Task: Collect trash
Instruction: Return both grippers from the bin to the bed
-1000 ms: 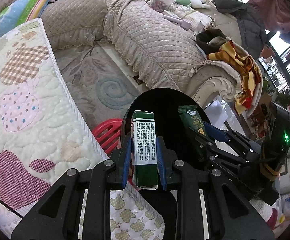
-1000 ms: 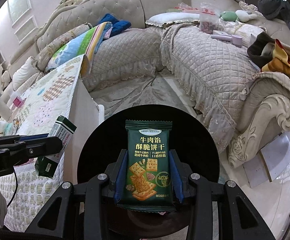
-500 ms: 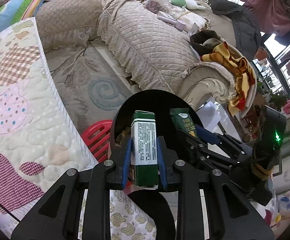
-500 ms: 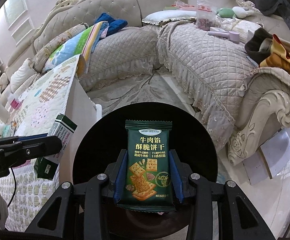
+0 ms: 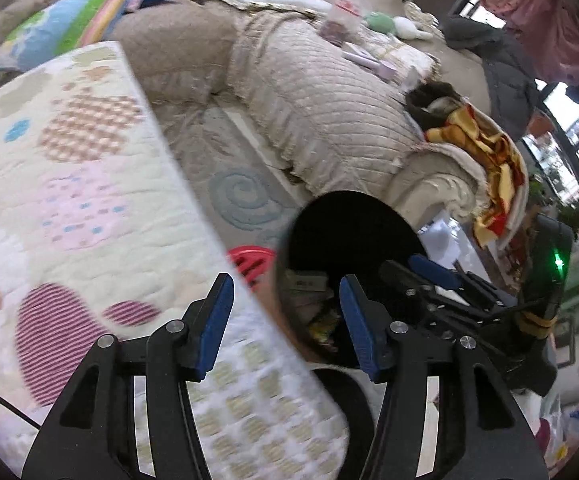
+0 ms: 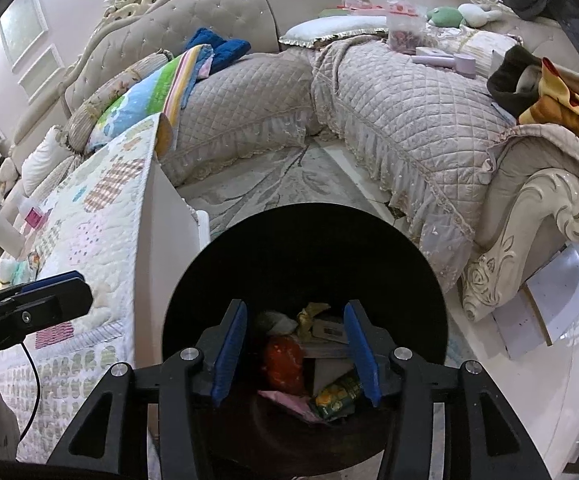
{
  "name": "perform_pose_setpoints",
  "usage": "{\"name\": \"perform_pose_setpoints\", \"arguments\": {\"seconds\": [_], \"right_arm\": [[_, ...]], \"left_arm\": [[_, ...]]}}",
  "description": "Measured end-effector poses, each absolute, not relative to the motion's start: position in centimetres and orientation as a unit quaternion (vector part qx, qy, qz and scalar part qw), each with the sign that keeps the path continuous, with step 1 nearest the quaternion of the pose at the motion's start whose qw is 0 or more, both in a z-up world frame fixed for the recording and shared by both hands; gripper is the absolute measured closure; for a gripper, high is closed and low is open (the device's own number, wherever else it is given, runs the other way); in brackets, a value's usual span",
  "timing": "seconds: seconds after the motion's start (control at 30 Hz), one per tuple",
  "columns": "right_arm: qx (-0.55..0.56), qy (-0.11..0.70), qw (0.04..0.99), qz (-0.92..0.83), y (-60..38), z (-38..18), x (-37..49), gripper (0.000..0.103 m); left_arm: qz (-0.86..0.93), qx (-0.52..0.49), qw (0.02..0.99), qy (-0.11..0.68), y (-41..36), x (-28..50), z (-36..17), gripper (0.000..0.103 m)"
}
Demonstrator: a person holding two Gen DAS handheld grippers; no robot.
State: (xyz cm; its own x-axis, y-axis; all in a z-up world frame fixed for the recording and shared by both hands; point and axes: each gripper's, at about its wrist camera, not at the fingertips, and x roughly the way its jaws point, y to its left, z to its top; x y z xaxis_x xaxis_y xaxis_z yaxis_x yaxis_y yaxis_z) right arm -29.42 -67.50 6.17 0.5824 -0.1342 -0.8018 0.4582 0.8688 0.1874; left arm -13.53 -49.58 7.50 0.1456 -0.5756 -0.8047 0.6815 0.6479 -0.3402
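A black round trash bin (image 6: 417,264) stands on the floor beside the quilt-covered table; it also shows in the left wrist view (image 5: 369,216). Several pieces of trash lie at its bottom, among them an orange wrapper (image 6: 283,362) and a green biscuit packet (image 6: 335,394). My right gripper (image 6: 295,354) is open and empty, held right over the bin's mouth. My left gripper (image 5: 285,318) is open and empty, at the table's edge just left of the bin. The right gripper's fingers (image 5: 429,270) show across the bin in the left wrist view.
The table under a patchwork quilt (image 5: 69,200) fills the left. A red plastic basket (image 5: 251,262) sits between table and bin. A quilted beige corner sofa (image 6: 409,96) with clothes (image 5: 485,152) and small items curves behind. A patterned rug (image 5: 233,192) covers the floor.
Both grippers opened. The green carton left my left gripper and the green biscuit packet left my right one; the packet now lies in the bin. The left gripper swung left toward the table.
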Motion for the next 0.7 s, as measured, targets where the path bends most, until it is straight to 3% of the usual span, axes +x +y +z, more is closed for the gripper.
{"name": "perform_pose_setpoints", "arguments": {"seconds": [0.7], "right_arm": [[0.129,0.422,0.897,0.019,-51.2,8.1,-20.7,0.054]], "left_arm": [[-0.263,0.007,0.845,0.466,-24.3,-10.6,10.2,0.049]]}}
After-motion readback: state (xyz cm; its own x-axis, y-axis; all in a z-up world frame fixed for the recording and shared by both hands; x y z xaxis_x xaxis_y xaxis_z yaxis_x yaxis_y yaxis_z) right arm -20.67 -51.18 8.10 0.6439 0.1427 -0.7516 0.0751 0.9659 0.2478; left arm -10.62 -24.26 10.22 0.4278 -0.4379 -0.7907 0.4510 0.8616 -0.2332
